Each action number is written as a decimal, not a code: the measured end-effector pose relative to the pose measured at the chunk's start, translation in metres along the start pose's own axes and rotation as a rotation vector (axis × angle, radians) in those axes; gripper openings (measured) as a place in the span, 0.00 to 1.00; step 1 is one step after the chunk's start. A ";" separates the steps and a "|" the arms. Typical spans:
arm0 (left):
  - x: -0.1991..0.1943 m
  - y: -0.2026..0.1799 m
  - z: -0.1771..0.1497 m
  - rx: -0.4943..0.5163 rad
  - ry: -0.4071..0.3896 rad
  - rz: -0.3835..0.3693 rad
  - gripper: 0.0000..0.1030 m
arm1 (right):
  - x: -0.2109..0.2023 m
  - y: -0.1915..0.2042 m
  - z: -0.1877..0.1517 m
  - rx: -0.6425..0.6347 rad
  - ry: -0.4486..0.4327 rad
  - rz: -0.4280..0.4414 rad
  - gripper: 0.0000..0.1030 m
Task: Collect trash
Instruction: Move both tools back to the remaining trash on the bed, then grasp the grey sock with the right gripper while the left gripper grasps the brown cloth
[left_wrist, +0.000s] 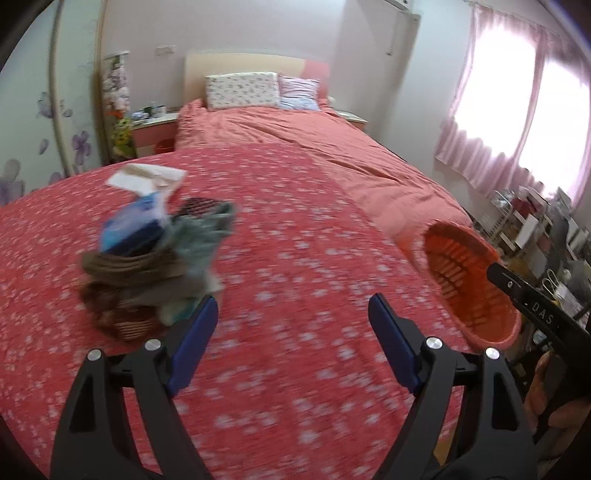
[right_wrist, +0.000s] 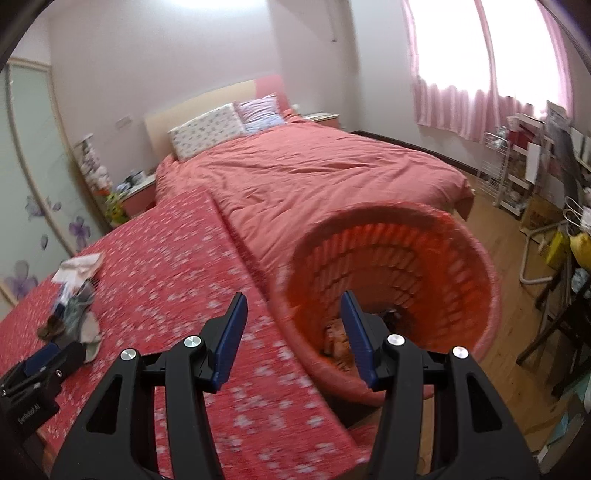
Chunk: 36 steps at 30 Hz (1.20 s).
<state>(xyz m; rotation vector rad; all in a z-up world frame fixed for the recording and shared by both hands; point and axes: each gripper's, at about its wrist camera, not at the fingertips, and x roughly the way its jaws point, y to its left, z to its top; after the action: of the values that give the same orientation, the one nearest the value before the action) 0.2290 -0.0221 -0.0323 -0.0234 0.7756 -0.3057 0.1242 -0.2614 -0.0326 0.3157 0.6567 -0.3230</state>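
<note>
A pile of trash (left_wrist: 155, 258), with crumpled cloth, a blue wrapper and paper, lies on the red flowered bed cover (left_wrist: 295, 258); it also shows in the right wrist view (right_wrist: 74, 314). My left gripper (left_wrist: 291, 314) is open and empty, just right of the pile. An orange slatted basket (right_wrist: 399, 288) stands at the bed's right edge, with some scraps inside. My right gripper (right_wrist: 295, 314) is open and empty, its right finger over the basket's mouth. The basket also shows in the left wrist view (left_wrist: 469, 280).
White paper (left_wrist: 147, 177) lies beyond the pile. Pillows (left_wrist: 243, 90) sit at the headboard. A nightstand (left_wrist: 155, 125) stands left of the bed. Shelves and clutter (right_wrist: 535, 177) line the right wall below pink curtains, with wooden floor (right_wrist: 498, 229) between.
</note>
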 end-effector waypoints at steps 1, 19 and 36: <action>-0.004 0.005 -0.003 -0.006 -0.004 0.014 0.80 | 0.000 0.007 -0.002 -0.013 0.005 0.011 0.52; -0.042 0.161 -0.029 -0.210 -0.030 0.252 0.79 | 0.031 0.166 -0.017 -0.217 0.107 0.282 0.48; -0.035 0.193 -0.037 -0.252 -0.009 0.244 0.79 | 0.067 0.226 -0.027 -0.203 0.223 0.390 0.08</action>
<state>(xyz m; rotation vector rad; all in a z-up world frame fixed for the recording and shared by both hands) 0.2300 0.1753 -0.0602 -0.1658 0.7950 0.0244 0.2475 -0.0602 -0.0541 0.2803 0.8224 0.1536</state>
